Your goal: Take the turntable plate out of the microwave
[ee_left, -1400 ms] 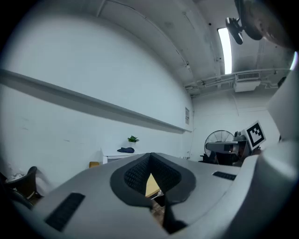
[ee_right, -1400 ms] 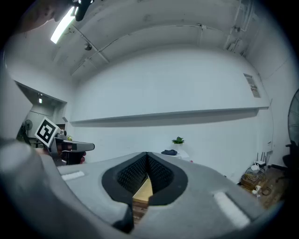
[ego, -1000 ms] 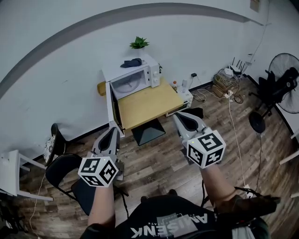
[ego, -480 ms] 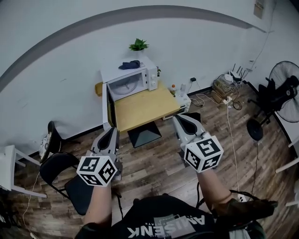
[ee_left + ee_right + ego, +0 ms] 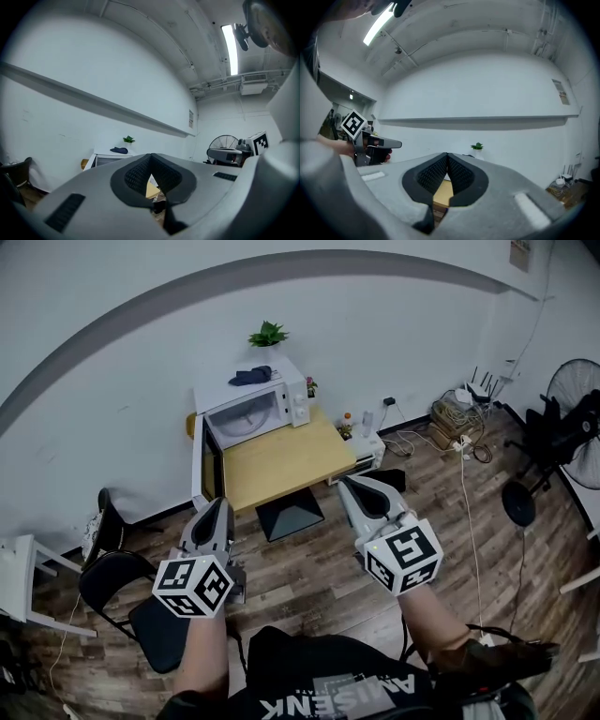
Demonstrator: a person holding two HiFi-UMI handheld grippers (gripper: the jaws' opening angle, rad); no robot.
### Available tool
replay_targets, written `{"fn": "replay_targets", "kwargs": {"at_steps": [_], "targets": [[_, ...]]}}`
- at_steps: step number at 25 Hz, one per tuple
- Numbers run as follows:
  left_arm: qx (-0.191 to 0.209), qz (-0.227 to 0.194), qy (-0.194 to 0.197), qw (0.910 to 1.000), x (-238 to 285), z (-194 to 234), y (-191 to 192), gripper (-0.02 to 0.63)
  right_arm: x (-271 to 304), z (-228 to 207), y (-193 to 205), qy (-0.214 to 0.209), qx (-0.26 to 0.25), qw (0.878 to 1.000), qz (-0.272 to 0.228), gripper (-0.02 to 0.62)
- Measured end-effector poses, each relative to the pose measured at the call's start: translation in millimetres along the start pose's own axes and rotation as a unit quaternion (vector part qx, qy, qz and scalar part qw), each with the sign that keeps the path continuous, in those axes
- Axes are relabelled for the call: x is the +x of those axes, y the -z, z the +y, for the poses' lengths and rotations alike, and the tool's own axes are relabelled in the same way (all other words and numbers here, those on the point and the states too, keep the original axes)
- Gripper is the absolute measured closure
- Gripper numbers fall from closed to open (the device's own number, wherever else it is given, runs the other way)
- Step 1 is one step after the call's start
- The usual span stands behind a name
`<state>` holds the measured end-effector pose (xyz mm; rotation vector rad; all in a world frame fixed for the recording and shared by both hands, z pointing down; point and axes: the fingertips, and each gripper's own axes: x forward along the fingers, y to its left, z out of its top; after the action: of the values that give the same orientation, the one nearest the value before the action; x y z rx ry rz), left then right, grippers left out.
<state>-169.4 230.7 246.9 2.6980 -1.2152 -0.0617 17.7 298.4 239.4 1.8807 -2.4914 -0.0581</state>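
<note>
A white microwave (image 5: 281, 390) stands at the back of a wooden table (image 5: 281, 460) against the wall, its door (image 5: 199, 470) swung open to the left. Inside it the pale turntable plate (image 5: 246, 414) shows. My left gripper (image 5: 218, 508) and right gripper (image 5: 349, 484) are held level over the wooden floor, well short of the table, both shut and empty. In the left gripper view the left gripper (image 5: 151, 158) points at the microwave (image 5: 110, 158). In the right gripper view the right gripper (image 5: 447, 157) points at the table (image 5: 443, 192).
A potted plant (image 5: 268, 334) and a dark cloth (image 5: 251, 376) sit on top of the microwave. A black chair (image 5: 141, 610) stands left of me, a white chair (image 5: 19, 582) further left. A floor fan (image 5: 577, 418) and a tangle of cables (image 5: 455, 413) lie to the right.
Both grippers have moved a little closer to the table, still shut. The microwave and table have shifted slightly left in the head view.
</note>
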Motion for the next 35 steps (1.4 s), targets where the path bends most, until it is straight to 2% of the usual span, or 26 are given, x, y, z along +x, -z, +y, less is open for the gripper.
{"fn": "replay_targets", "kwargs": {"at_steps": [3, 7, 11, 16, 22, 27, 35], "targets": [[0.004, 0.004, 0.003, 1.0000, 7, -3, 4, 0.604, 7, -5, 12, -0.020, 0.020, 1.000, 0.011, 0.589], [-0.013, 0.001, -0.004, 0.9999, 25, 12, 2, 0.604, 28, -16, 11, -0.023, 0.026, 0.999, 0.011, 0.589], [0.002, 0.000, -0.005, 1.0000, 53, 31, 3, 0.604, 59, -26, 17, -0.024, 0.042, 0.999, 0.009, 0.589], [-0.010, 0.008, -0.015, 0.9998, 94, 74, 1, 0.604, 112, -39, 23, -0.015, 0.034, 0.999, 0.026, 0.589], [-0.012, 0.003, -0.010, 0.9999, 145, 118, -18, 0.604, 180, -60, 21, -0.008, 0.041, 0.999, 0.027, 0.589], [-0.021, 0.010, 0.014, 0.9996, 183, 154, -20, 0.604, 234, -67, 27, -0.002, 0.054, 0.998, 0.038, 0.589], [-0.032, 0.010, 0.029, 0.9990, 232, 202, -30, 0.604, 312, -76, 26, 0.006, 0.064, 0.997, 0.045, 0.589]]}}
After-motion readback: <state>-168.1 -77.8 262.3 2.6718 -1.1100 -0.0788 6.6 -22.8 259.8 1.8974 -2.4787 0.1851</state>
